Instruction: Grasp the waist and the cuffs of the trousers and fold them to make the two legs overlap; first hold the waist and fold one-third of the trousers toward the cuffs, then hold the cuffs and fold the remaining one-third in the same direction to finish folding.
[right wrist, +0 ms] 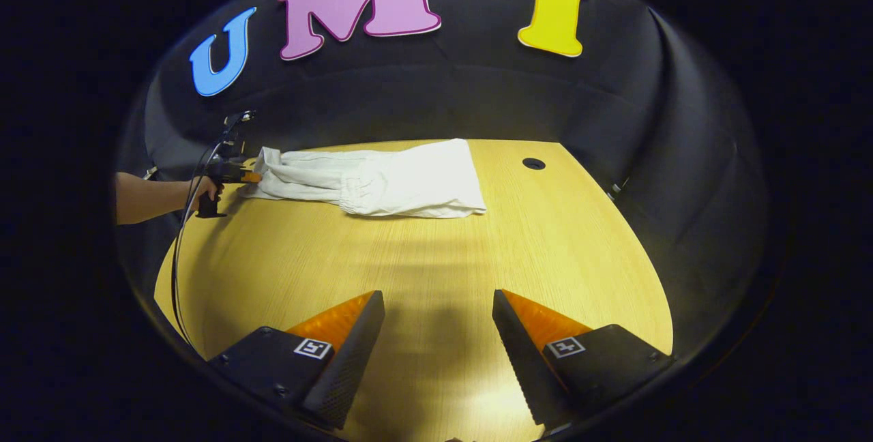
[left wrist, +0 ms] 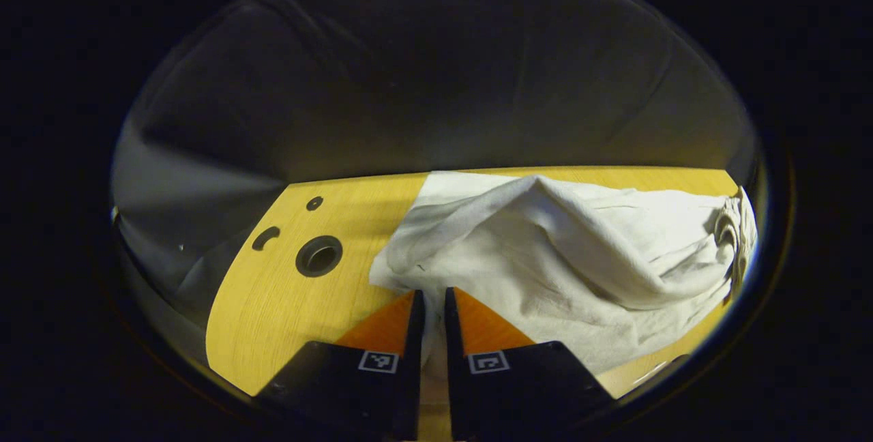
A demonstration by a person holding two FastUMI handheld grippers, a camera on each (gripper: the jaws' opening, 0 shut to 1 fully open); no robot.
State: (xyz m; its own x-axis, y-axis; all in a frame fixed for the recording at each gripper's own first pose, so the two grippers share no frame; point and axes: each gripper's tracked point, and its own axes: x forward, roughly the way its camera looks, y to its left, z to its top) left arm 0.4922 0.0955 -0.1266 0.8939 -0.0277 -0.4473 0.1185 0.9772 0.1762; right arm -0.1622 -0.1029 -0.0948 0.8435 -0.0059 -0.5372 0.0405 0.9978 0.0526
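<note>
Left tool (left wrist: 431, 302) pinches trousers (left wrist: 559, 258); cloth between fingers half hidden

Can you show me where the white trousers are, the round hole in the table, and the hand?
white trousers (right wrist: 409, 186), right gripper view, middle of the cloth.
round hole (left wrist: 318, 256), left gripper view, its dark centre.
hand (right wrist: 204, 191), right gripper view, fingers around the left gripper's handle.

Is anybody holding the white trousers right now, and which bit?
Yes. The left gripper pinches the trousers at one end's edge; which end is unclear. The right gripper is open above the table, holding nothing.
</note>
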